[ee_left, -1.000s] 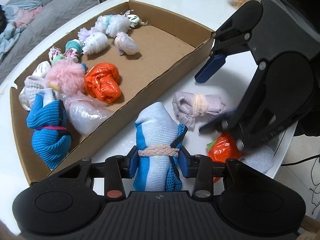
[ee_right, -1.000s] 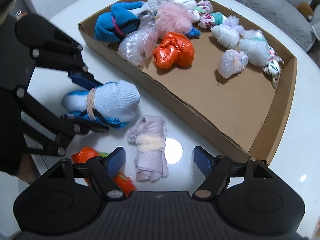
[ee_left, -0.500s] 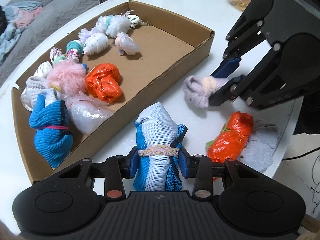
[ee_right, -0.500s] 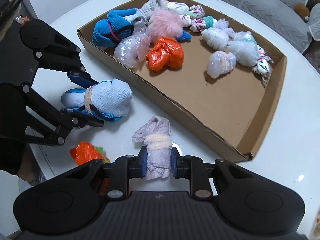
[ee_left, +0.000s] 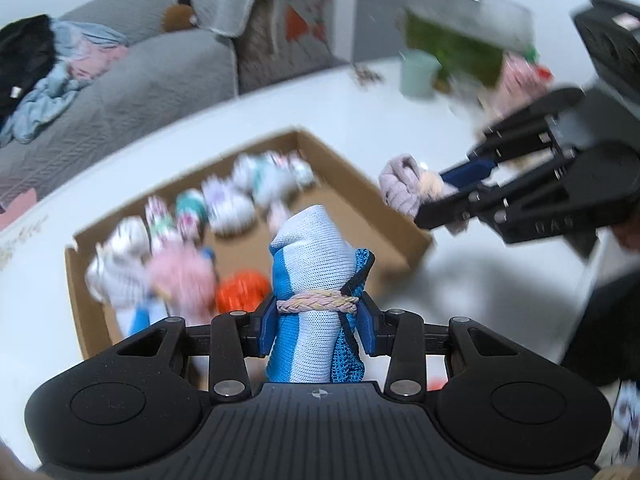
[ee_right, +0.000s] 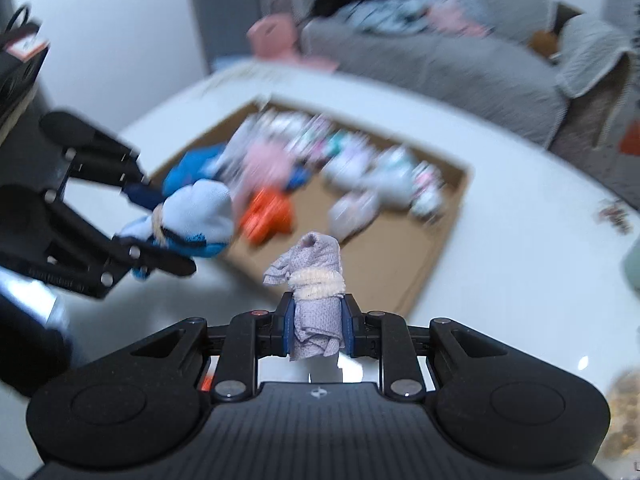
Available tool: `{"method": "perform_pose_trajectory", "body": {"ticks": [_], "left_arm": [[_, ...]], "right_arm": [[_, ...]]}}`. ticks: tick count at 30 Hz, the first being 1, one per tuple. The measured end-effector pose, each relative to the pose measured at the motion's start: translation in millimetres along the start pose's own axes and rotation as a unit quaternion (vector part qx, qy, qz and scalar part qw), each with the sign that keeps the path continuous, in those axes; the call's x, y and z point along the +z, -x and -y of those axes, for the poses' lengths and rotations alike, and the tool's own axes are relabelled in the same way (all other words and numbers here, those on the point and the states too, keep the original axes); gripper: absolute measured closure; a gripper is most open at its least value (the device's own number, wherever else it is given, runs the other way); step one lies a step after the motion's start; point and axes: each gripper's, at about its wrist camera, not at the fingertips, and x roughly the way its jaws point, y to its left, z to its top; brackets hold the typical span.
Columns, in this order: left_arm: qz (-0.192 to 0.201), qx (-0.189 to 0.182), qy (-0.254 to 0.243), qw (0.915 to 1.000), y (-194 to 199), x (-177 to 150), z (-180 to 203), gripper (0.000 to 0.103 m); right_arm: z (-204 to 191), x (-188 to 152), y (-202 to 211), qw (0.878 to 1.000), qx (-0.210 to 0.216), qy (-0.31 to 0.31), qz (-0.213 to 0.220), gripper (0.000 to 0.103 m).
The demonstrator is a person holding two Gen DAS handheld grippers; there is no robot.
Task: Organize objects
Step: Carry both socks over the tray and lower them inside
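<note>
Two grippers: both clamped on bundles, held above white table (ee_left: 224,120).
Box: brown cardboard tray (ee_left: 352,184), blurred bundles inside.
L gripper (ee_left: 316,322): grips blue-white sock roll (ee_left: 310,280).
R gripper (ee_right: 317,322): grips lilac cloth roll (ee_right: 316,276).

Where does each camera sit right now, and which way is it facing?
Left wrist: on the left hand-held gripper, looking down over its blue-and-white rolled sock bundle at the brown cardboard tray; right hand-held gripper at right.
Right wrist: on the right hand-held gripper, looking down over its lilac rolled cloth bundle at the tray; left hand-held gripper at left.
Shared: tray, white table, both bundles, grey sofa.
</note>
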Motion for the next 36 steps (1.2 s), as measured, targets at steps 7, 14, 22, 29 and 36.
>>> {"method": "perform_pose_trajectory", "body": {"ticks": [7,14,22,29,36], "left_arm": [[0.001,-0.014,0.047,0.9988,-41,38,-8,0.057],[-0.02,-0.044,0.052,0.9975,-99,53,1,0.057],[-0.047,0.03,-0.007,0.9984,-126,47,-3,0.056],[-0.045,0.039,0.007,0.9982,-128,47,-20,0.056],[-0.048,0.038,0.014,0.998,-129,47,-27,0.056]], "right_arm": [[27,25,-23,0.998,-0.045,-0.033,0.019,0.082],[44,27,-36,0.996,-0.07,-0.046,0.004,0.082],[40,29,-46,0.998,-0.059,-0.019,-0.013,0.082],[39,43,-72,0.999,-0.025,-0.005,-0.023,0.082],[42,44,-90,0.999,-0.01,-0.009,-0.043,0.082]]}}
